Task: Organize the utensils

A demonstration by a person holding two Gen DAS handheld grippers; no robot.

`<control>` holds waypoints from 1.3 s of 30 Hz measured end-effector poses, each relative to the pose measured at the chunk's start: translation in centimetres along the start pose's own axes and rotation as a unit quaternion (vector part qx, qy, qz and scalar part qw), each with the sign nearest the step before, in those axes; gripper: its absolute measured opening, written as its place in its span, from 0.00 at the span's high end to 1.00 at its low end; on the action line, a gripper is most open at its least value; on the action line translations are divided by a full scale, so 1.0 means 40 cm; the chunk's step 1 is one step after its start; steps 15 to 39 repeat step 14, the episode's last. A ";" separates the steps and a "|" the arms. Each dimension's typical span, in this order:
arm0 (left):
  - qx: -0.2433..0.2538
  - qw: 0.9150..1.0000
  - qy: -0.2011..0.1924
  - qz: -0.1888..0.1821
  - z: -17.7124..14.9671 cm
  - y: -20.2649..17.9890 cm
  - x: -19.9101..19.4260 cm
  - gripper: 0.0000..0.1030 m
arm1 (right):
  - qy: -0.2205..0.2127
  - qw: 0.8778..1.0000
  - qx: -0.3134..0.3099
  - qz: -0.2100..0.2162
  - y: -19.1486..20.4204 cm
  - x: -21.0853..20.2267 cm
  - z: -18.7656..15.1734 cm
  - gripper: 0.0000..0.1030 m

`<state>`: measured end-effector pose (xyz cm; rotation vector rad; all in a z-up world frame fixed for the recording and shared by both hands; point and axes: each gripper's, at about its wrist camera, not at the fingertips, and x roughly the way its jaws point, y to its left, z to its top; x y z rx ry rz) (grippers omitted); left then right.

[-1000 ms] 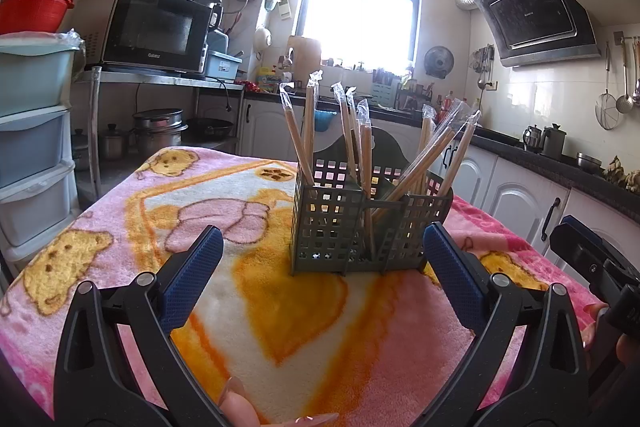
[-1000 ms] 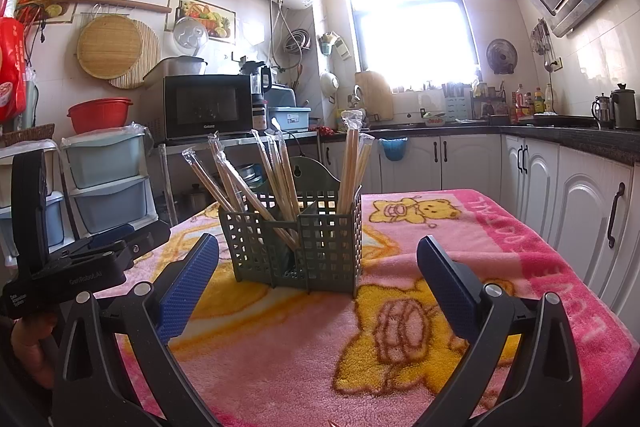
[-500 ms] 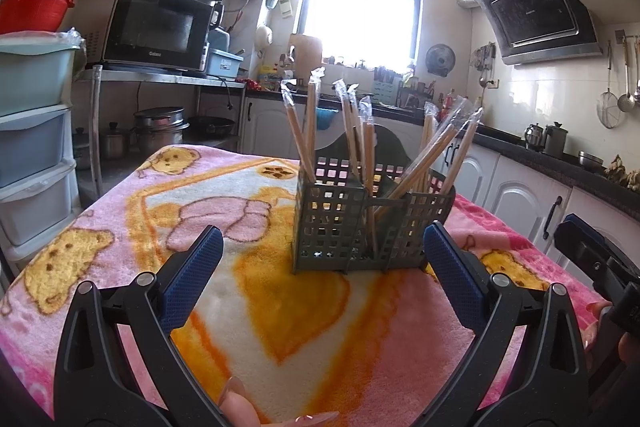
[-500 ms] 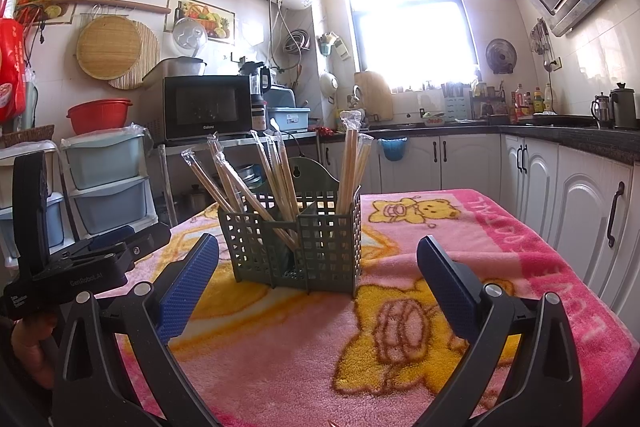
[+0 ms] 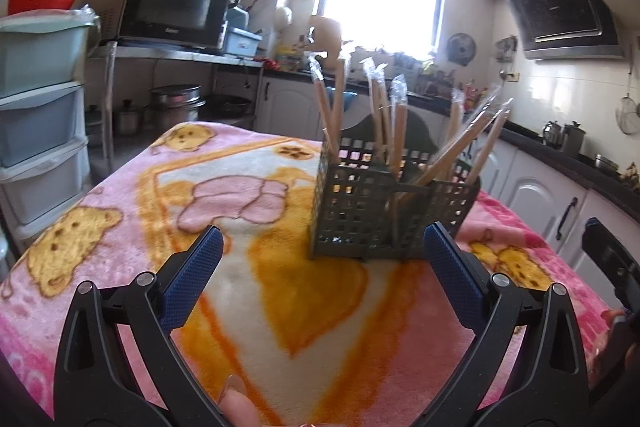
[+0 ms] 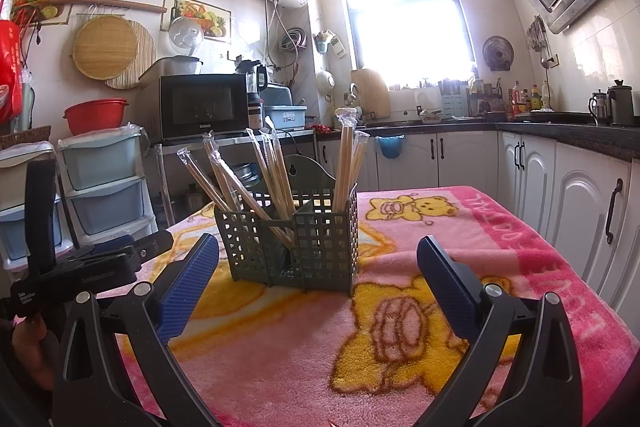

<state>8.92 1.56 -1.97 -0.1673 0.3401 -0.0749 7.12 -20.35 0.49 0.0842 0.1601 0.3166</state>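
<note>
A grey-green slotted utensil caddy [image 5: 392, 215] stands on the pink and orange blanket [image 5: 132, 211] that covers the table. Several wrapped chopstick pairs [image 5: 468, 143] stand in its compartments, some upright, some leaning. My left gripper [image 5: 320, 255] is open and empty, low over the blanket just short of the caddy. In the right wrist view the caddy [image 6: 288, 239] and chopsticks [image 6: 240, 183] are ahead, left of centre. My right gripper [image 6: 318, 259] is open and empty. The left gripper's body [image 6: 80, 259] shows at that view's left edge.
White cabinets [image 6: 580, 203] and a dark counter run along the right side. A microwave [image 6: 204, 107] on a metal rack and stacked plastic drawers [image 6: 104, 183] stand to the left, beyond the table. The right gripper's body [image 5: 612, 263] shows at the left wrist view's right edge.
The left wrist view has shifted and tilted a little, so the caddy now sits further right and slightly blurred. The right gripper has held still. Both stay open.
</note>
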 end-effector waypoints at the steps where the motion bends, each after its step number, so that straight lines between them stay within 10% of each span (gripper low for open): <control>1: 0.000 1.000 0.000 0.005 0.000 0.000 -0.001 0.10 | 0.000 1.000 0.000 0.001 -0.001 0.001 0.000 0.06; 8: -0.004 1.000 -0.002 0.019 0.003 0.004 -0.004 0.10 | 0.003 1.000 0.010 -0.005 -0.008 0.004 0.001 0.06; 14: -0.052 0.988 0.127 0.076 0.033 0.137 0.083 0.10 | 0.073 0.988 0.024 -0.137 -0.155 0.055 0.040 0.06; 39: -0.052 0.988 0.127 0.076 0.033 0.137 0.083 0.10 | 0.073 0.988 0.024 -0.137 -0.155 0.055 0.040 0.06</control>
